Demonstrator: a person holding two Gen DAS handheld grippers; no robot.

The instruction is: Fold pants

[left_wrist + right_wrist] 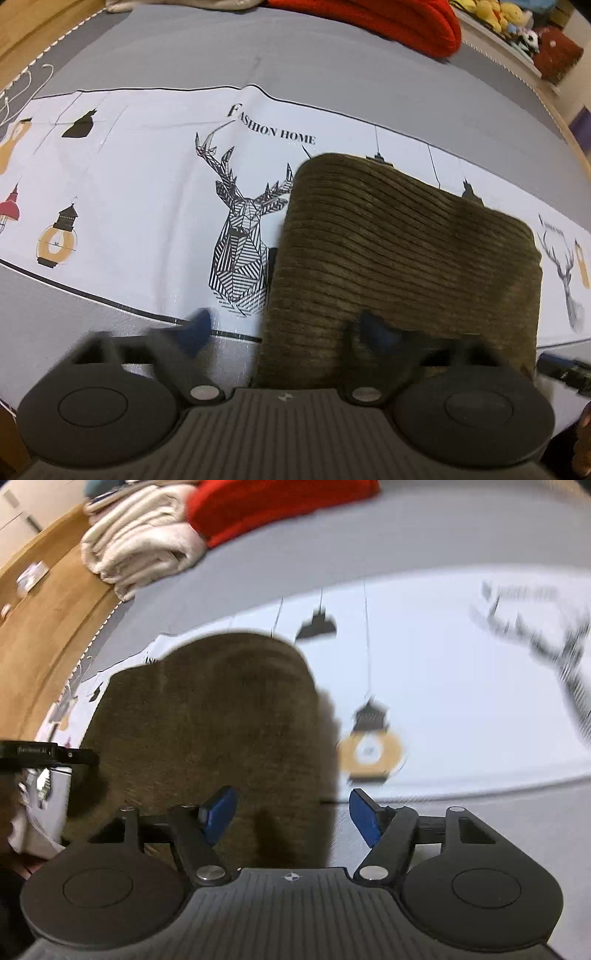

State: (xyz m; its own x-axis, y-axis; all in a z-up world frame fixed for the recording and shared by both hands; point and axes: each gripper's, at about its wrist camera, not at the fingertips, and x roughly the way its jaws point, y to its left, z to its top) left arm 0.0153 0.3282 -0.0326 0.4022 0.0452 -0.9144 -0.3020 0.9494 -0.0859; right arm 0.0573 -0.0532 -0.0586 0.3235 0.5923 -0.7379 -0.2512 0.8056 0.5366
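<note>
The brown corduroy pants (402, 258) lie folded into a compact block on the white printed cloth (147, 192). My left gripper (286, 328) is open over the block's near left edge, its right finger above the fabric and its left finger over the cloth, holding nothing. In the right wrist view the pants (207, 720) lie ahead to the left, blurred. My right gripper (291, 814) is open and empty over their near right edge. The other gripper (48, 755) shows at the left edge.
The cloth covers a grey bed (332, 66). A red knit item (388, 22) and cream folded towels (140, 542) lie at the far side. Plush toys (509, 18) sit on a ledge at the back right. A wooden frame (48, 620) borders the bed.
</note>
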